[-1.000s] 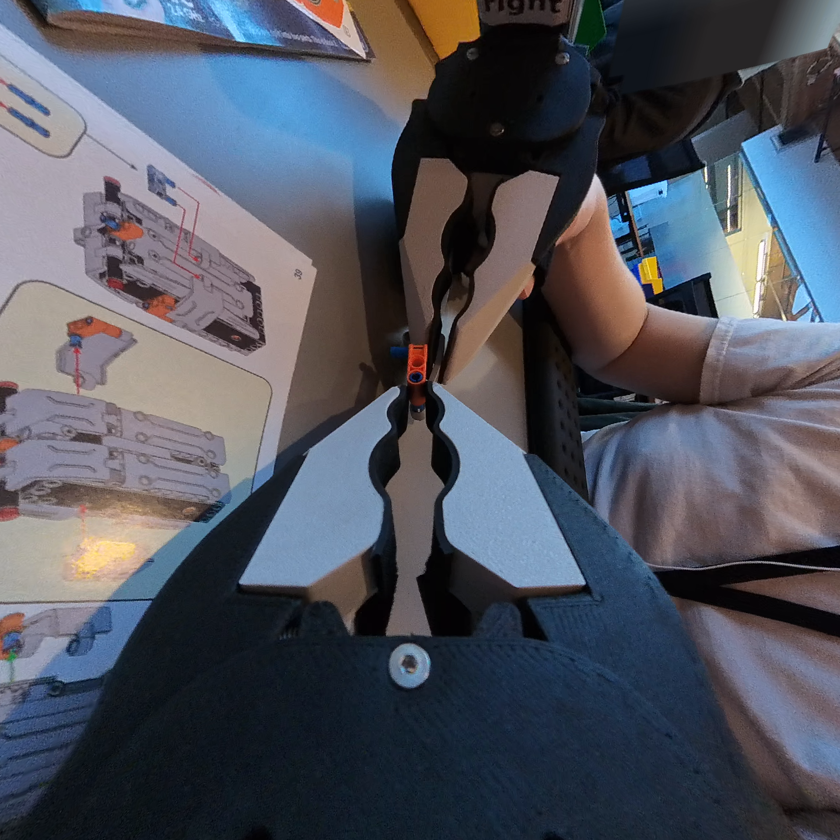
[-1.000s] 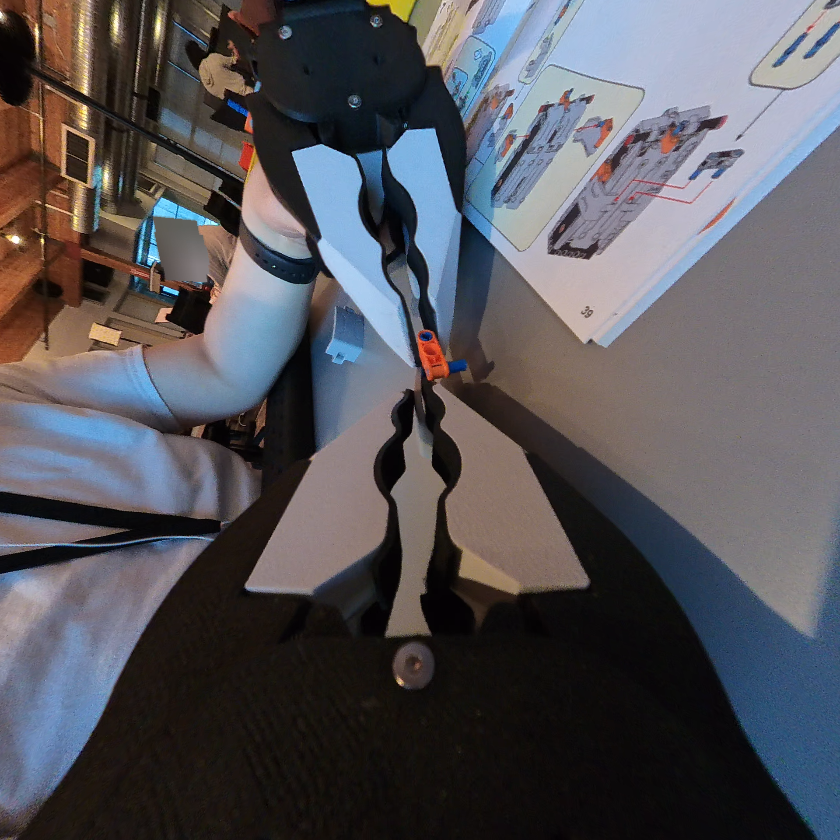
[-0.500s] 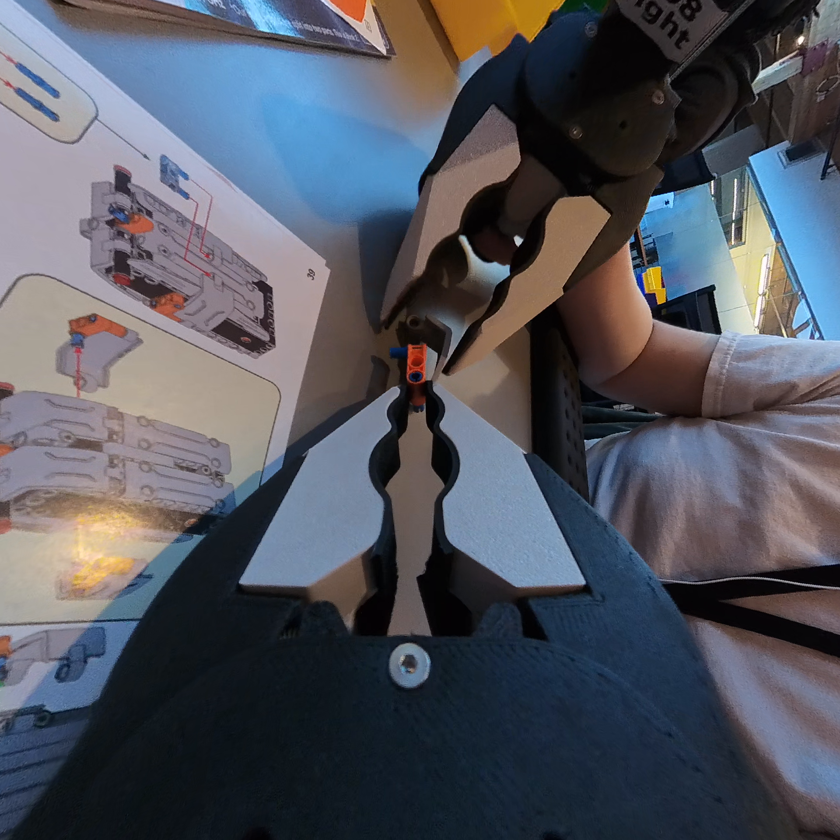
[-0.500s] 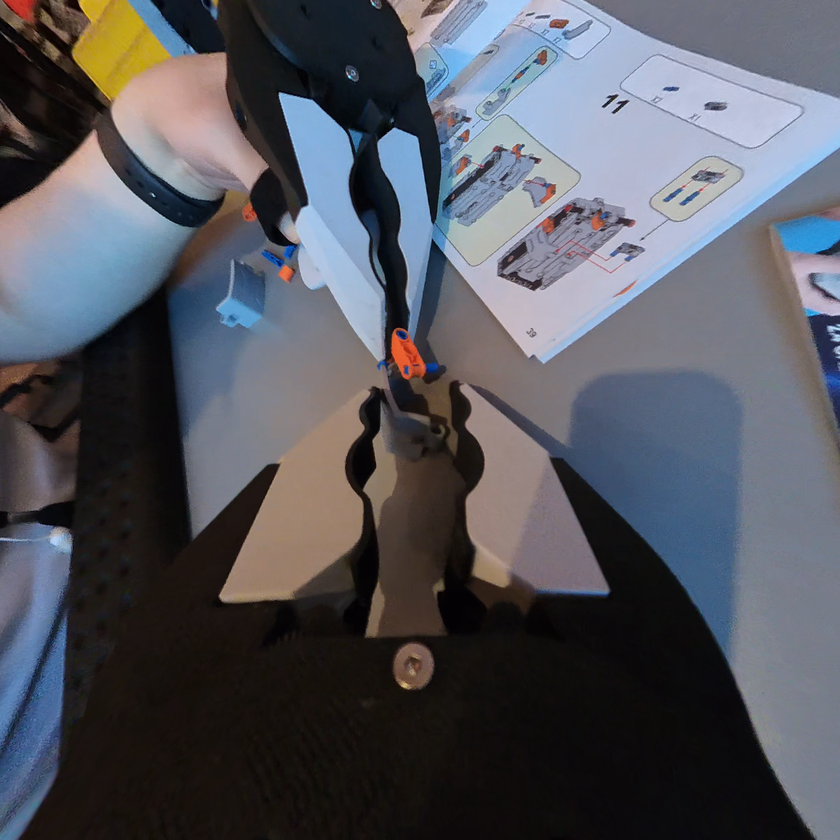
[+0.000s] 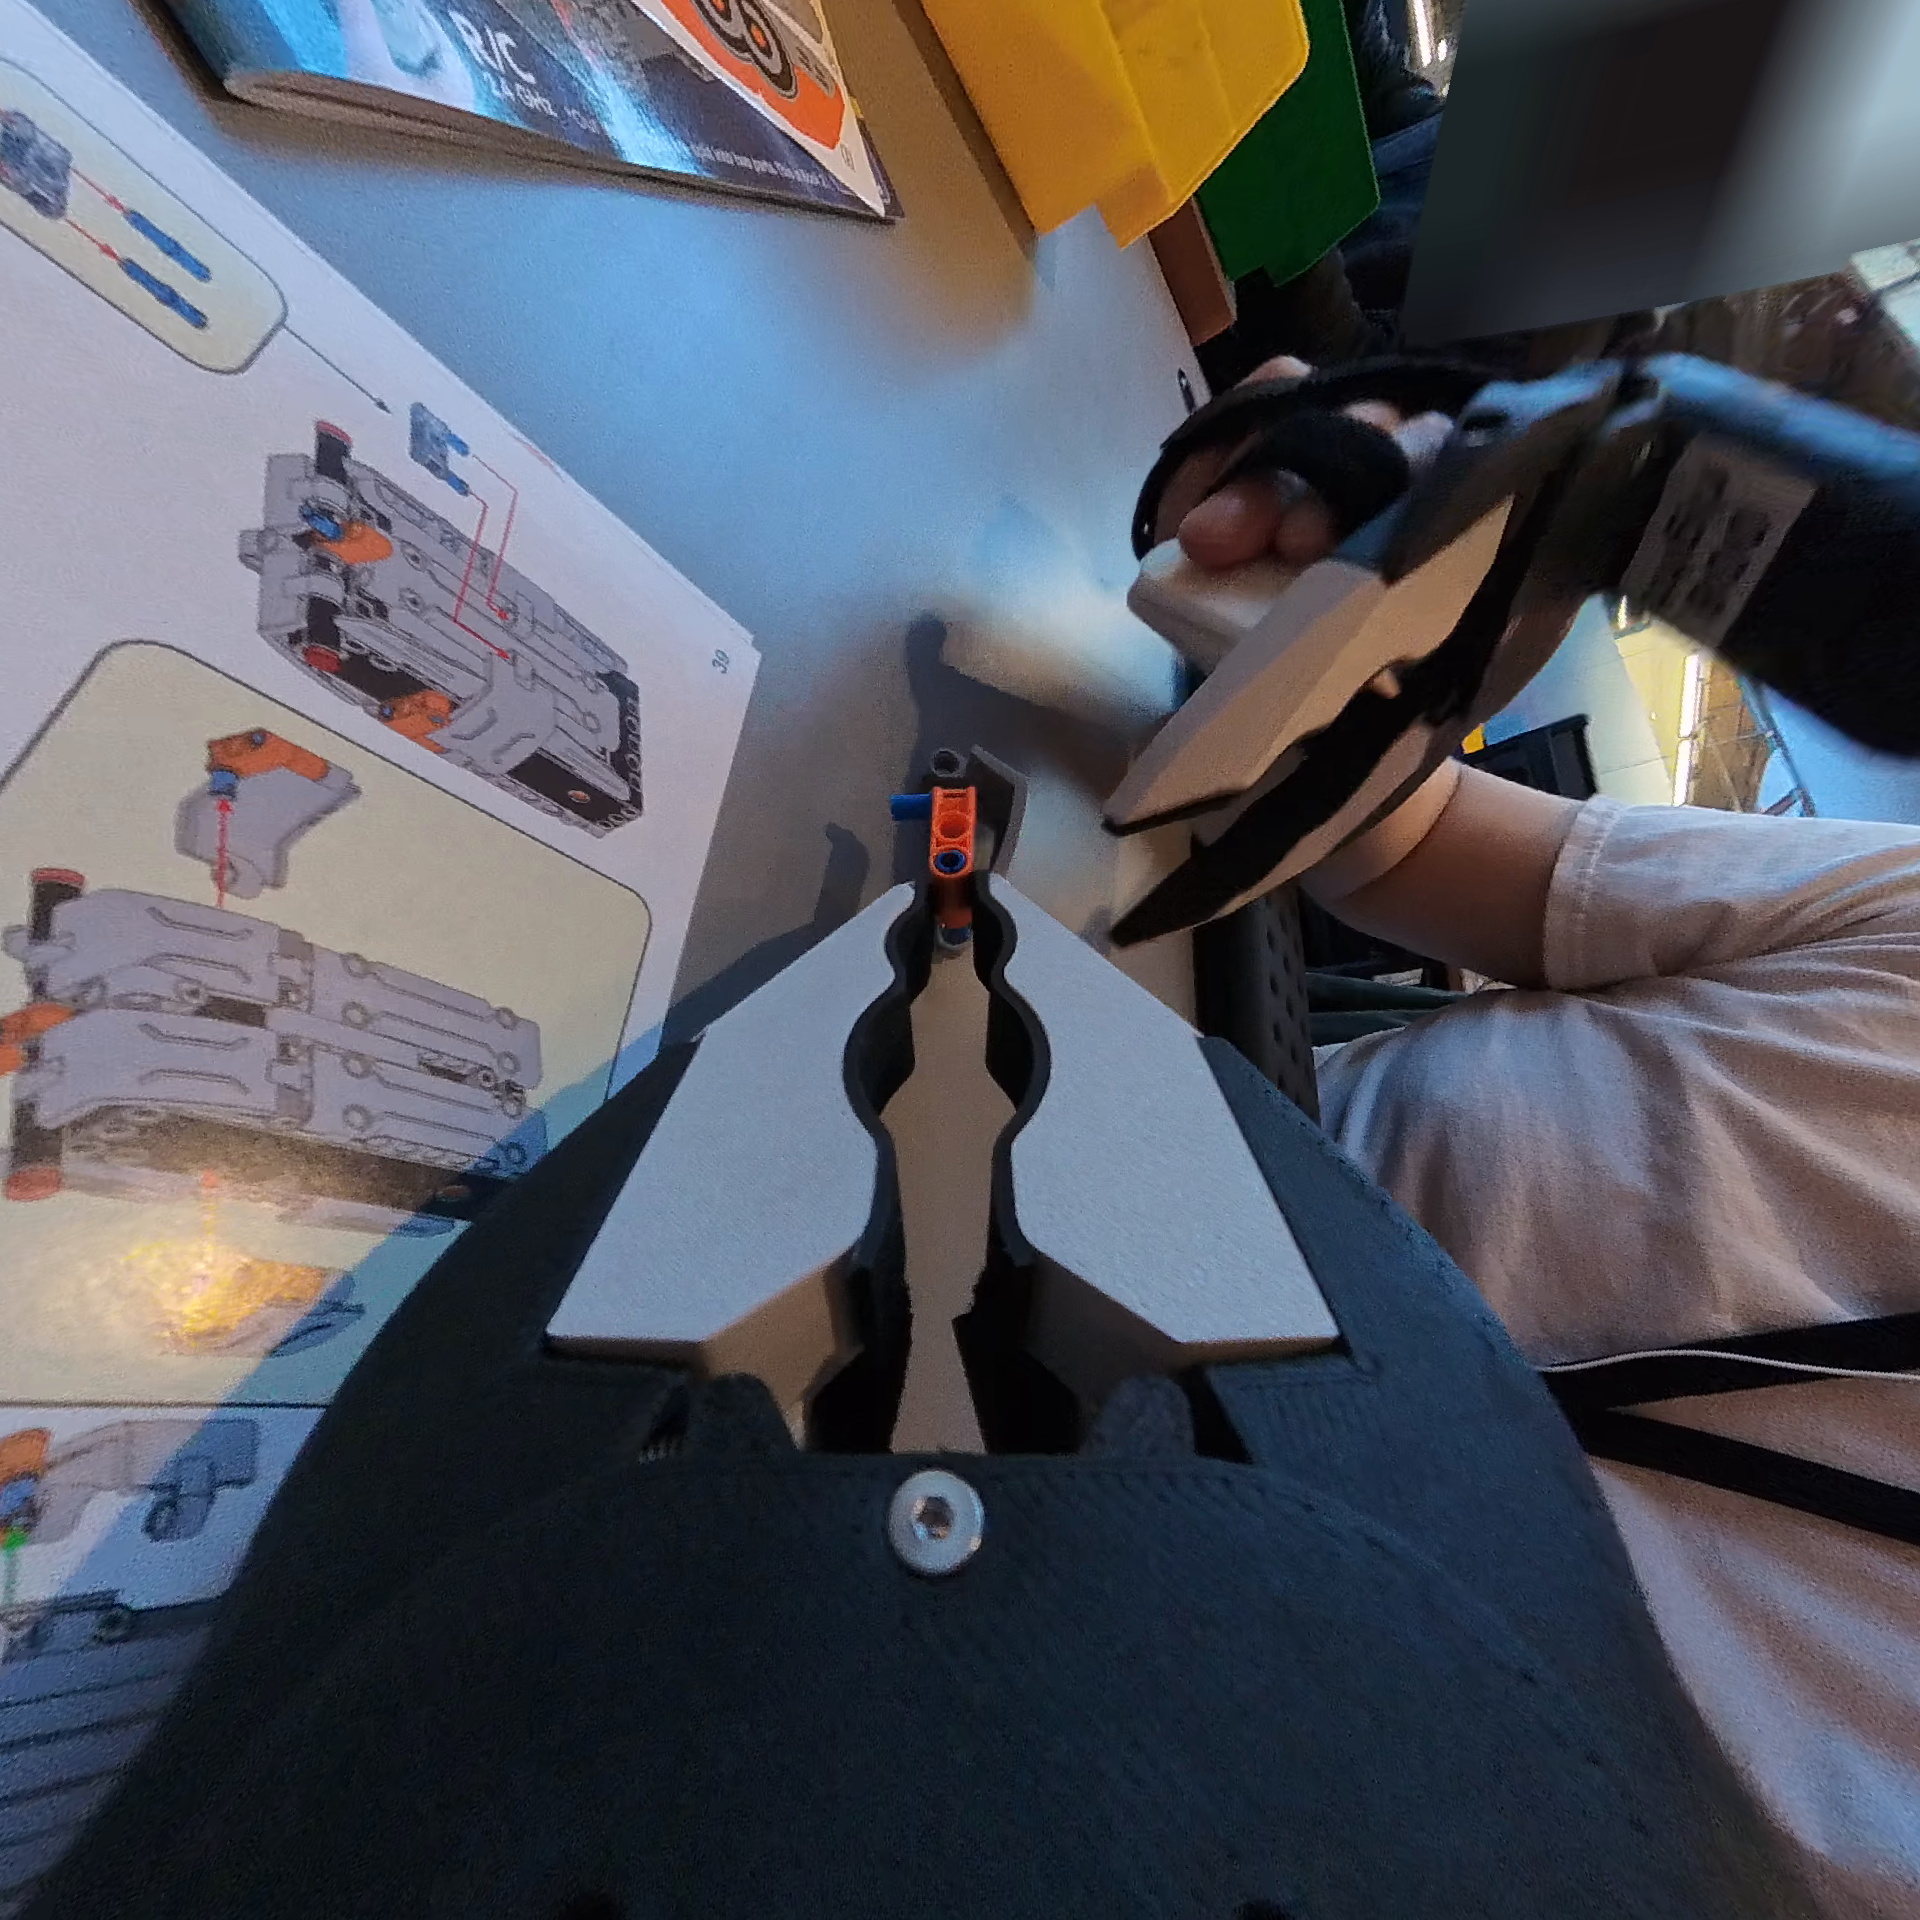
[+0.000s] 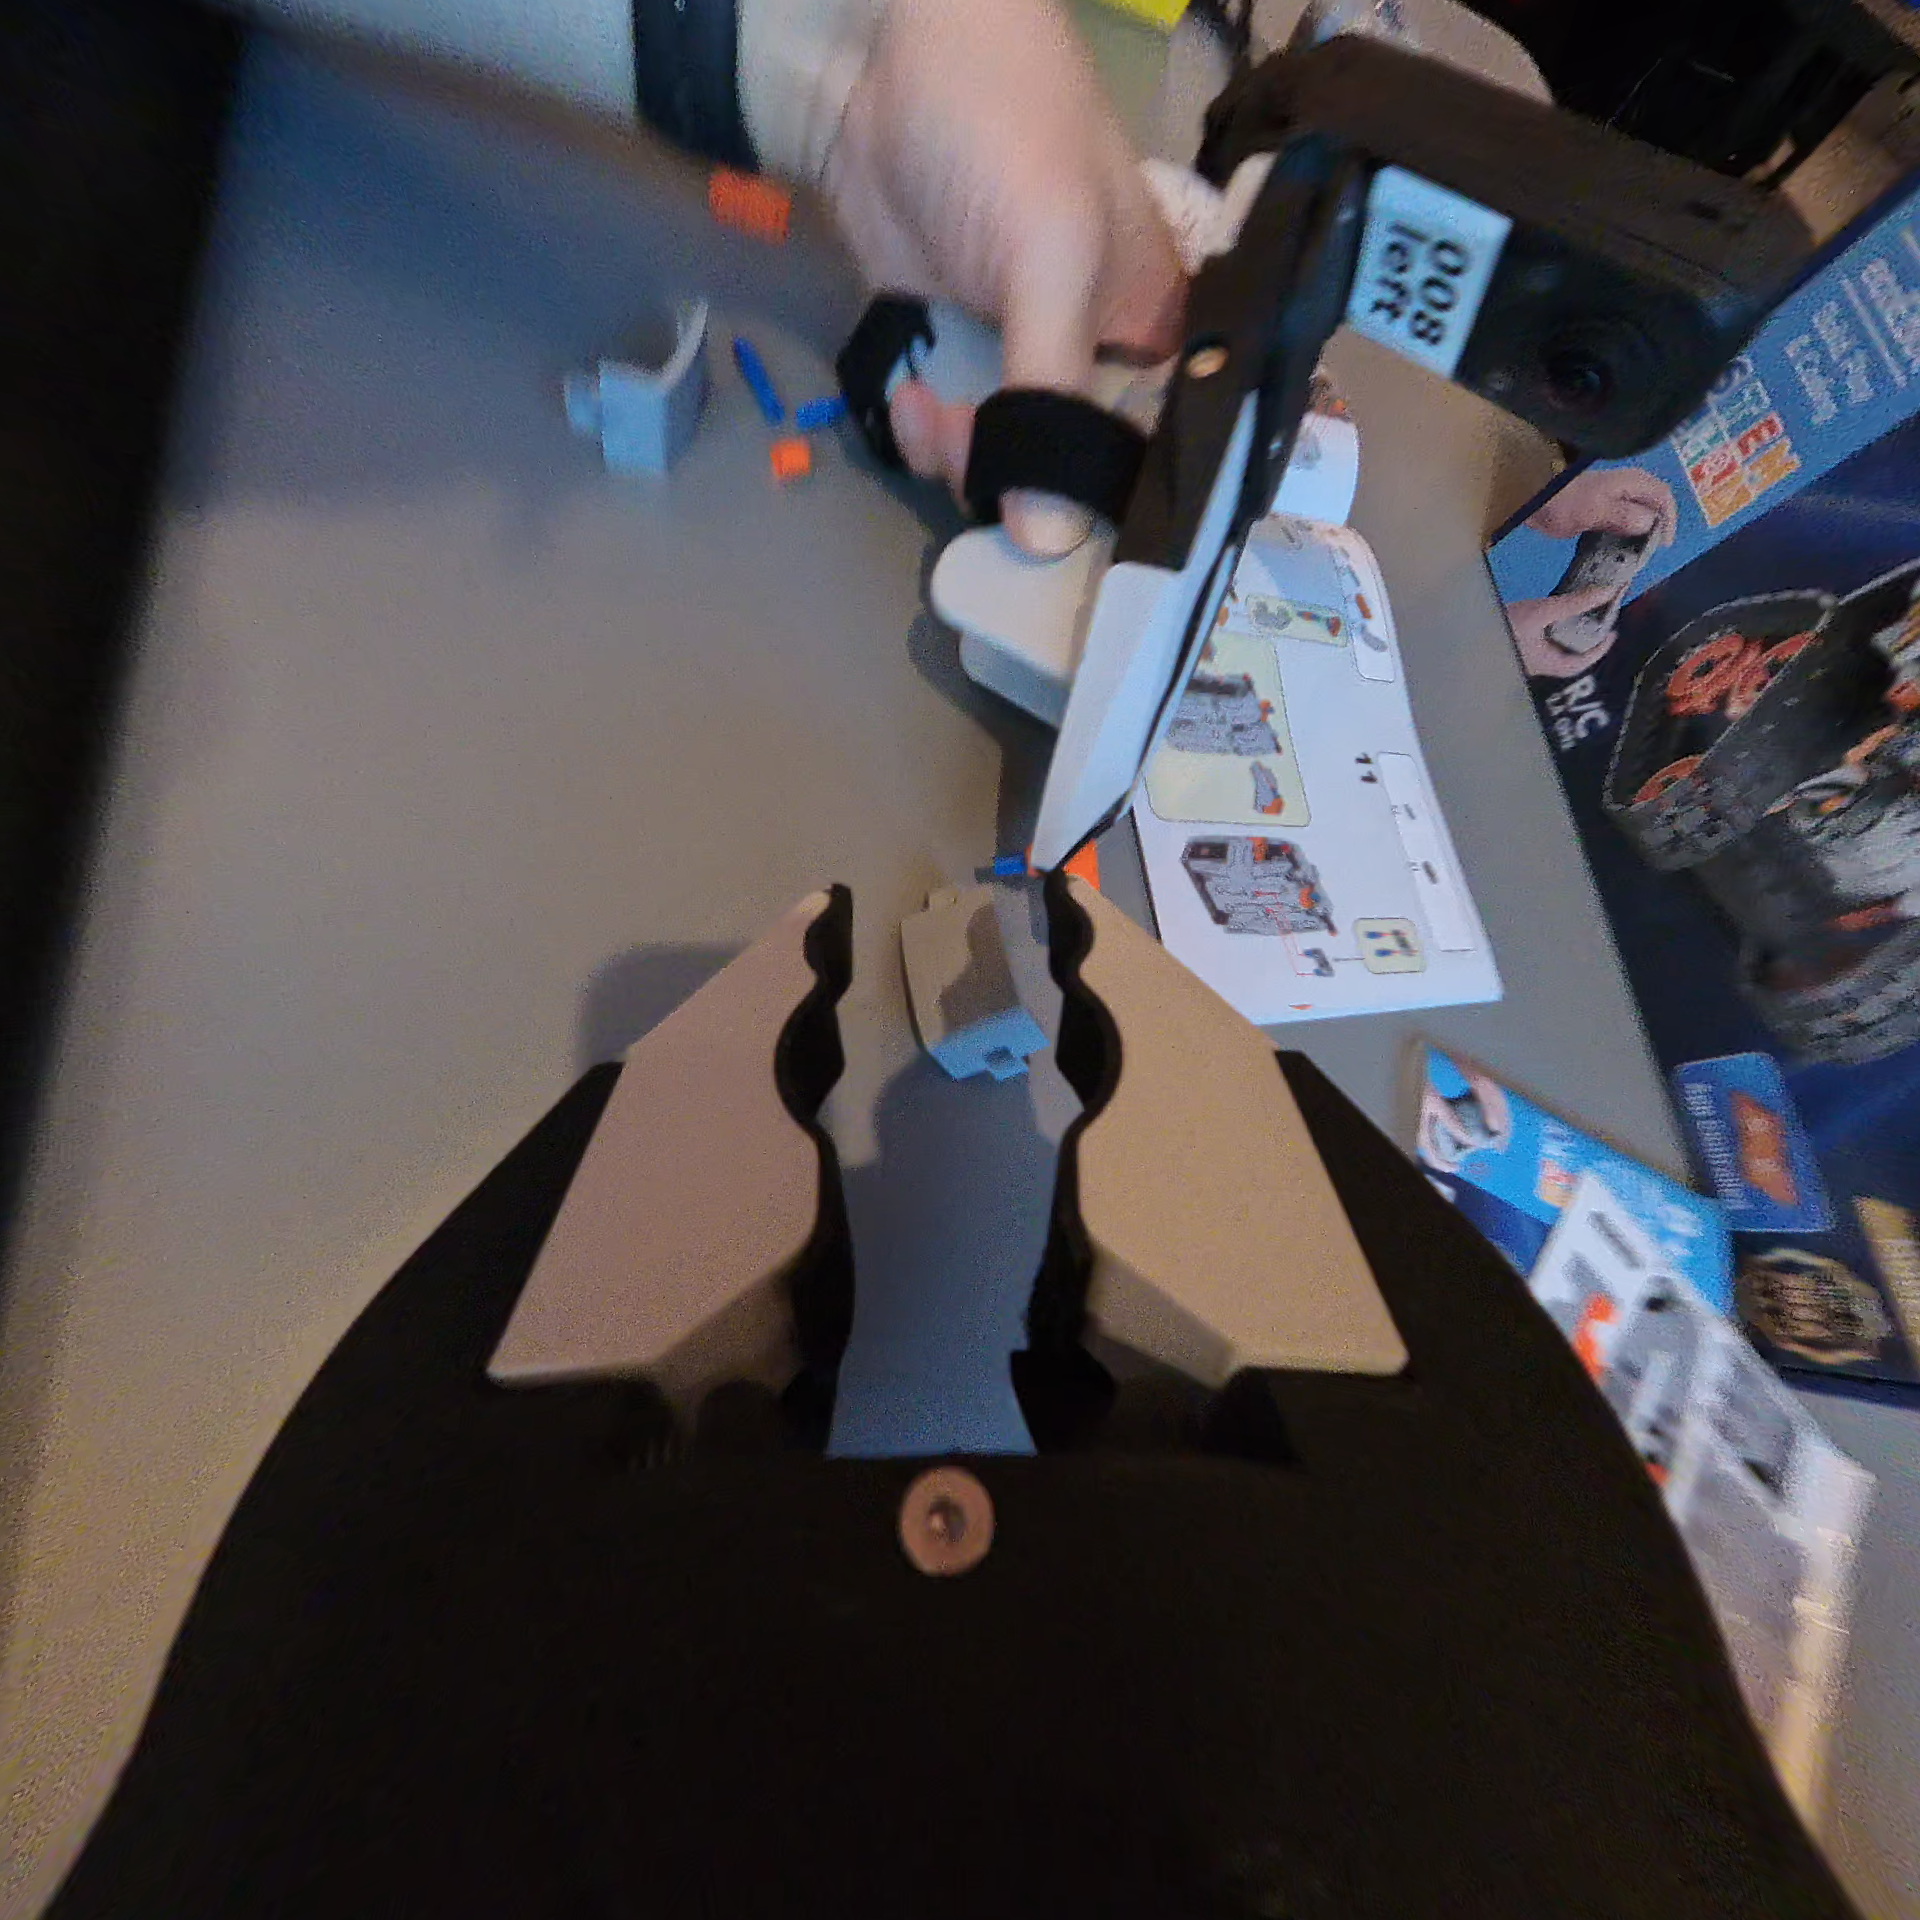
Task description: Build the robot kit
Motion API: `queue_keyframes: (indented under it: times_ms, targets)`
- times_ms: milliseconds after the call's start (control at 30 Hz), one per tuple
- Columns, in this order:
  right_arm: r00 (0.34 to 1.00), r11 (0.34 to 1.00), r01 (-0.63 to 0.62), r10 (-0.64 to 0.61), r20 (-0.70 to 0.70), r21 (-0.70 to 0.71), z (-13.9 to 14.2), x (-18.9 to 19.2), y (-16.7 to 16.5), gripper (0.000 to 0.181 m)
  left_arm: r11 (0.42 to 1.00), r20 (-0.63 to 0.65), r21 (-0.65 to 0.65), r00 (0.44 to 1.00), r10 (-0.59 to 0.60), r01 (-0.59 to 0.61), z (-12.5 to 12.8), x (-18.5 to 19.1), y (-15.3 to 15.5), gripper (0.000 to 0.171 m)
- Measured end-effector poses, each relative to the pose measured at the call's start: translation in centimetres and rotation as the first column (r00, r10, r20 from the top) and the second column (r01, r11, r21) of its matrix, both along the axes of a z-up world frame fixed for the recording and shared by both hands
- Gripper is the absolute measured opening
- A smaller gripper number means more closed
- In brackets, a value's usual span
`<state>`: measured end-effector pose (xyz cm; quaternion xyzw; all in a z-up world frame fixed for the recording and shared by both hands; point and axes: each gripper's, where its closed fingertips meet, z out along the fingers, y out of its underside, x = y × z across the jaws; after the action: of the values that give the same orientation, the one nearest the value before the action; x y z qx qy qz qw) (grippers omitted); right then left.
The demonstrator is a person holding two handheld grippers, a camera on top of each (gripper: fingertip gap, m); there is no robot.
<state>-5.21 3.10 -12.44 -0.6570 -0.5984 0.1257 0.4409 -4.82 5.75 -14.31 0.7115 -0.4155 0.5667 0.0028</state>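
Left wrist view: sharp in centre, cool bluish daylight sheen across bench (image 5: 665,343); warm yellow glare patch on instruction sheet (image 5: 223,1288). Far gripper (image 5: 1174,862) motion-blurred. Strong wide-angle bending at edges. Right wrist view: dimmer, grainy, whole frame smeared by motion; hand (image 6: 977,208) and small loose pieces (image 6: 769,405) streaked. Soft shadows under fingers (image 6: 686,1132).

bare table (image 6: 436,727) left; booklet (image 6: 1320,883) and box (image 6: 1766,727) crowd right.
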Motion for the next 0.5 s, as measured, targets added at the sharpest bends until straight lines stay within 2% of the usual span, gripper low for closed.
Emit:
queue_keyframes:
  times_ms: [100, 200, 300, 500]
  targets:
    - [0.982, 0.986, -0.032, 0.000, 0.190, 0.164, -1.5, 0.5, 0.3, 0.040, 0.999, -0.007, -0.039, 1.000, 0.015, -0.016, 0.0, 0.1, 0.1, 0.005]
    - [0.962, 0.965, -0.079, 0.008, 0.274, 0.249, -2.2, 0.3, 0.6, 0.042, 0.998, -0.016, -0.054, 1.000, 0.016, -0.016, -0.1, 0.1, 0.0, 0.005]
    - [0.952, 0.964, -0.082, 0.000, 0.307, 0.253, -2.6, 0.3, 1.0, 0.029, 0.998, -0.019, -0.064, 1.000, 0.014, -0.015, -0.2, 0.1, 0.0, 0.005]
    - [0.958, 0.978, -0.029, -0.032, 0.284, 0.206, -2.8, 0.5, 1.8, 0.023, 0.997, -0.014, -0.074, 1.000, 0.020, -0.021, -0.1, 0.1, 0.1, 0.005]
